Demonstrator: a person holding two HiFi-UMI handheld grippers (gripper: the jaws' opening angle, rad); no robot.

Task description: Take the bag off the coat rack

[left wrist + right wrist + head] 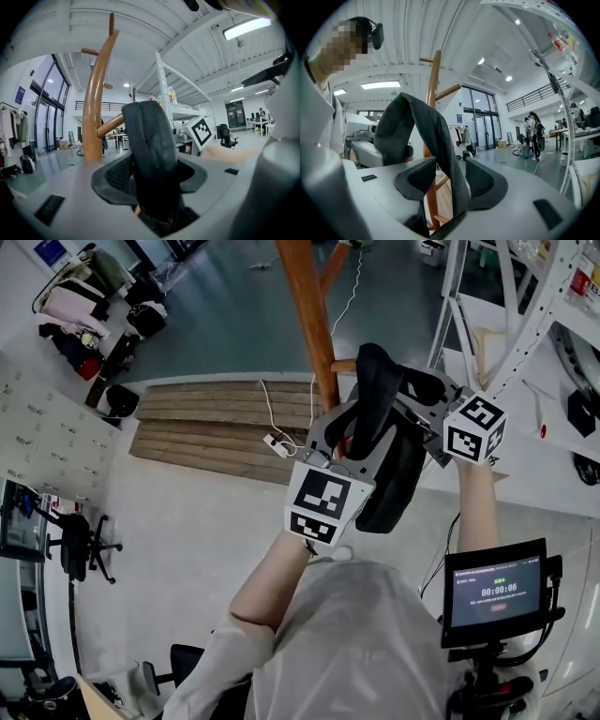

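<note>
A black bag [389,493] hangs by its wide strap [375,390] from a peg [342,365] of the wooden coat rack [309,315]. My left gripper [352,423] is raised to the strap from below. In the left gripper view the strap [150,140] stands between the spread jaws of the left gripper [150,176], close against the left pad. My right gripper [422,395] is at the strap's right side. In the right gripper view the strap [436,136] drapes loosely through the right gripper [450,180], with gaps on both sides. The rack's pole [432,84] rises just behind.
The rack stands on a low wooden platform [216,427] with a white cable [277,442] lying across it. White metal shelving [506,296] is close at the right. A small screen on a stand [497,592] is at lower right; an office chair [80,545] at left.
</note>
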